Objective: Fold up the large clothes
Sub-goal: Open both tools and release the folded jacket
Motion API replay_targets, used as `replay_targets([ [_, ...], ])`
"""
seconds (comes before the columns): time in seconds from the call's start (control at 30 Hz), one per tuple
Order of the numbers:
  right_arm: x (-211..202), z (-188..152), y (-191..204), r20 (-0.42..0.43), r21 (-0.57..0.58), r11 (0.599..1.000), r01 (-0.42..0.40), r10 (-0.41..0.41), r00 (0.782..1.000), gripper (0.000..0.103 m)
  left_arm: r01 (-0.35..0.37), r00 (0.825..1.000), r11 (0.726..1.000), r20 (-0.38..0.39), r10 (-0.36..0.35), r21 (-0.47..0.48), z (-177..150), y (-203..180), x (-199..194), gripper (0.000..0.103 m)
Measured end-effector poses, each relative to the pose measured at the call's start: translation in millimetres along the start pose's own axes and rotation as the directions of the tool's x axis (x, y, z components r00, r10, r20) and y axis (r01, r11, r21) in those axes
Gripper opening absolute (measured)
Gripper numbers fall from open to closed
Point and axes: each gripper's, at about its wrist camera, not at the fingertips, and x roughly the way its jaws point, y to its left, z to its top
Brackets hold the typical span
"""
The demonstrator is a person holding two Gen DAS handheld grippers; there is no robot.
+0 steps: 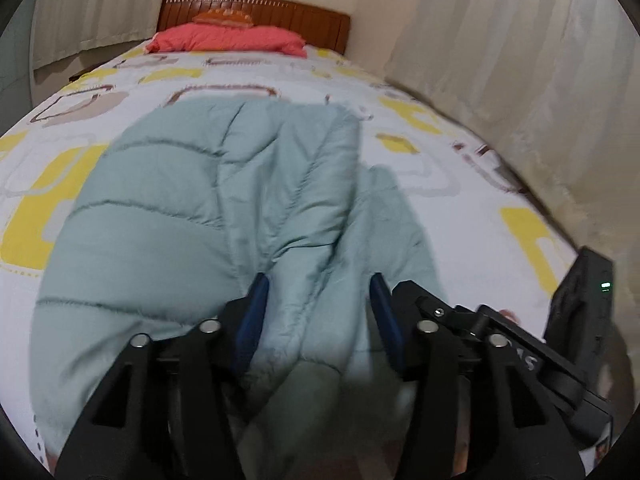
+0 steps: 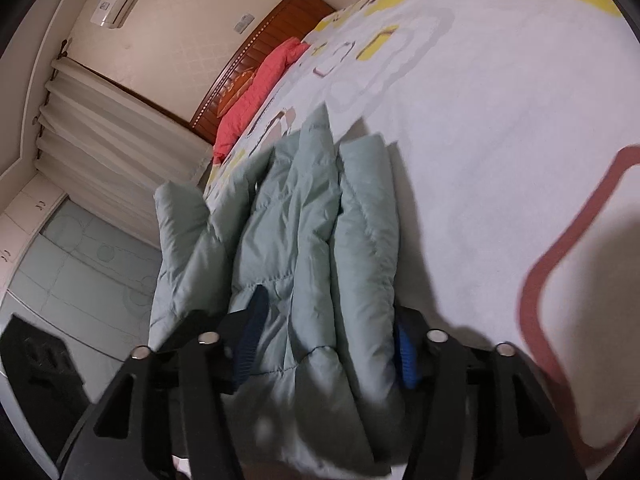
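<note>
A puffy pale green quilted coat (image 1: 208, 208) lies on a bed with a white sheet with yellow and brown squares (image 1: 460, 168). The left gripper (image 1: 318, 300) has its blue pads about half open, with a fold of the coat between them. The right gripper (image 2: 328, 328) is open a bit wider around thick coat folds; its pads seem to touch the cloth, but the blur makes that hard to tell. A red pillow (image 1: 228, 40) sits by the brown wooden headboard (image 1: 280, 12).
</note>
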Motion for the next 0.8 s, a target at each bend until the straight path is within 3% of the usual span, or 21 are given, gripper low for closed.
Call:
replay_targets([
  [0.2,-33,9,11,0.076,-0.009,0.999,0.042,-0.041,0.996,0.062,0.073,0.994,0.994,0.09,-0.066,-0.076,13,19,-50,0.067],
  [0.33,-44,14,30,0.095,-0.033,0.999,0.011,-0.008,0.995,0.062,0.083,0.987,0.969,0.15,-0.049,-0.233,24,67,-70,0.071],
  [0.43,-36,15,49,0.065,-0.053,0.998,-0.034,0.037,0.997,0.065,0.074,0.988,0.916,0.152,-0.015,-0.393,26,114,-69,0.071],
  [0.5,-22,14,60,0.029,-0.049,0.997,-0.068,0.069,0.997,0.066,0.096,0.989,0.857,0.148,-0.023,-0.506,23,145,-63,0.071],
  [0.57,-5,15,68,-0.003,-0.059,0.995,-0.076,0.076,0.997,0.068,0.099,0.991,0.816,0.129,-0.03,-0.57,18,165,-55,0.071],
  [0.63,11,16,73,-0.032,-0.059,0.996,-0.068,0.066,0.997,0.068,0.102,0.993,0.787,0.114,-0.041,-0.608,12,179,-47,0.071],
  [0.73,36,17,80,-0.065,-0.069,0.996,-0.055,0.051,0.997,0.068,0.099,0.994,0.769,0.095,-0.05,-0.632,4,189,-38,0.072],
  [0.77,39,16,82,-0.069,-0.081,0.995,-0.049,0.043,0.997,0.064,0.101,0.994,0.767,0.09,-0.056,-0.633,2,190,-35,0.072],
  [0.8,45,16,86,-0.075,-0.106,0.994,-0.035,0.028,0.997,0.045,0.102,0.994,0.766,0.087,-0.061,-0.635,1,190,-33,0.072],
])
